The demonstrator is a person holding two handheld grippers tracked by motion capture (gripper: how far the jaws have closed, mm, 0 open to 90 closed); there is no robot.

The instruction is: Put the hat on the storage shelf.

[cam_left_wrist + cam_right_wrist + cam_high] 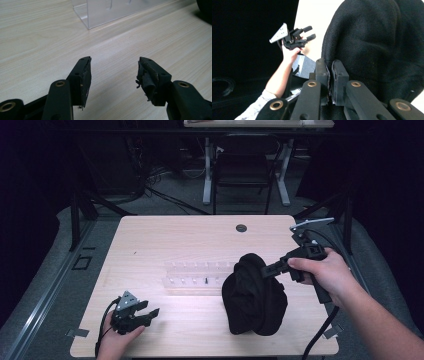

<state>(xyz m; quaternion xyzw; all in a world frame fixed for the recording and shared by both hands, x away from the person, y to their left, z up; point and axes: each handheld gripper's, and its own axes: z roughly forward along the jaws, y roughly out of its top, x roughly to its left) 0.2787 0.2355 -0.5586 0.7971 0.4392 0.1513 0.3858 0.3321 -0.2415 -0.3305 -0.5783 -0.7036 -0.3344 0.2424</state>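
- On the right half of the pale wooden surface [165, 240], a black cloth [254, 295] hangs bunched, pinched at its top by the right gripper [264, 269].
- Closer, the right gripper view reveals coarse weave between closed fingers [322, 72].
- Left gripper [149, 312] rests near the front-left corner, fingers [83, 77] apart around nothing, facing a clear acrylic rack [112, 10].

one black cloth [254, 295], one clear rack [197, 276], two grippers, one table [165, 235]
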